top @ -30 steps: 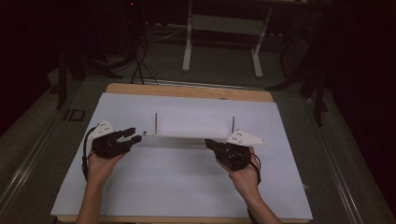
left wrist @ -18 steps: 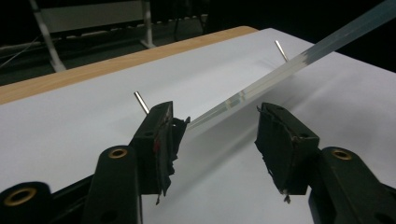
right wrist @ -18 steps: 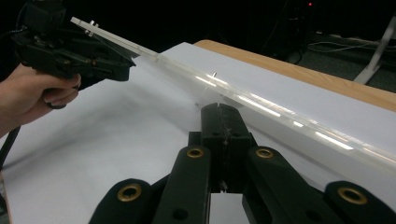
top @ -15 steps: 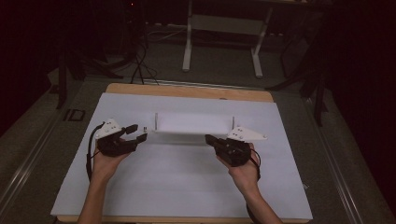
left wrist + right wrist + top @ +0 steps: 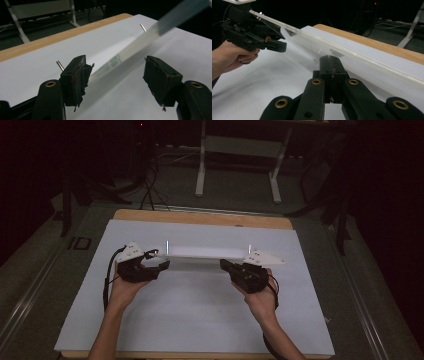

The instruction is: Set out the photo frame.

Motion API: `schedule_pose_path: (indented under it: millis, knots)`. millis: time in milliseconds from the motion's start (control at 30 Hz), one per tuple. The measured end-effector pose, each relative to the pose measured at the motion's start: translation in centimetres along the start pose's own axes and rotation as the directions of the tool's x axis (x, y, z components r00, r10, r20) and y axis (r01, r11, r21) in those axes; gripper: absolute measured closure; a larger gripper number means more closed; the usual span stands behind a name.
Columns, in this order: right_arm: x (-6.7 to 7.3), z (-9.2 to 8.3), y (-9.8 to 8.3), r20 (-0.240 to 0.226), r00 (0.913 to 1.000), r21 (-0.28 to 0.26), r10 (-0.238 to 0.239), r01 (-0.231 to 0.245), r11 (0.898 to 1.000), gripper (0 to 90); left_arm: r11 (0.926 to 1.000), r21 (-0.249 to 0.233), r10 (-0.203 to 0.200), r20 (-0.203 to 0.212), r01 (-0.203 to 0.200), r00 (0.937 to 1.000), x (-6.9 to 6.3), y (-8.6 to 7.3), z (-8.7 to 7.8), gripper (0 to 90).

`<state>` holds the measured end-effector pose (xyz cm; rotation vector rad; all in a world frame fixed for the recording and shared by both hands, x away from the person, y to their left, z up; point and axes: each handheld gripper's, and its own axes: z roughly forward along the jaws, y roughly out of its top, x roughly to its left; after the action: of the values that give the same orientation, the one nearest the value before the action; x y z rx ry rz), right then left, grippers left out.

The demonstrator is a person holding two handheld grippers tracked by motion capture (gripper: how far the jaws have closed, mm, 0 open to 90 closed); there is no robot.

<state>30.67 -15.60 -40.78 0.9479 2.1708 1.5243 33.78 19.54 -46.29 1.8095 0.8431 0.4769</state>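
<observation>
The clear acrylic strip (image 5: pixel 207 252) is held level above the white sheet (image 5: pixel 190 315) on the worktop (image 5: pixel 200 217), a thin metal pin (image 5: pixel 167 246) standing up near each end. Its right end is clamped in the right tongs (image 5: pixel 227 266), whose jaws are pressed together on it. The left tongs (image 5: pixel 159 260) have just been opening; their jaws are spread wide, with the strip's left end between them, untouched.

The long strip (image 5: pixel 352 53) looks like clear, glossy plastic. The counter (image 5: pixel 200 217) is pale wood under matt white sheeting (image 5: pixel 200 315). The fingers (image 5: pixel 80 75) wear rough, torn black padding.
</observation>
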Motion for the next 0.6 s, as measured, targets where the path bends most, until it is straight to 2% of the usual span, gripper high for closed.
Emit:
schedule_pose_path:
  millis: [300, 500, 600]
  knots:
    - [-0.3, 0.2, 0.4, 0.005, 1.0000, -0.006, 0.002, -0.002, 1.000, 90.0, 0.9997, -0.003, 0.025, -0.013, -0.025, 0.9996, 0.1, 0.8, 0.7, 37.8]
    - [-0.4, 0.4, 0.7, 0.010, 0.9999, -0.006, 0.002, -0.002, 1.000, 90.0, 0.9983, 0.018, 0.056, -0.036, -0.055, 0.9978, -0.6, 1.0, 1.3, 37.5]
    - [-0.5, 0.5, 0.9, 0.013, 0.9999, -0.009, 0.004, -0.004, 1.000, 90.0, 0.9990, 0.009, 0.044, -0.038, -0.044, 0.9983, -0.5, 1.2, 1.4, 37.4]
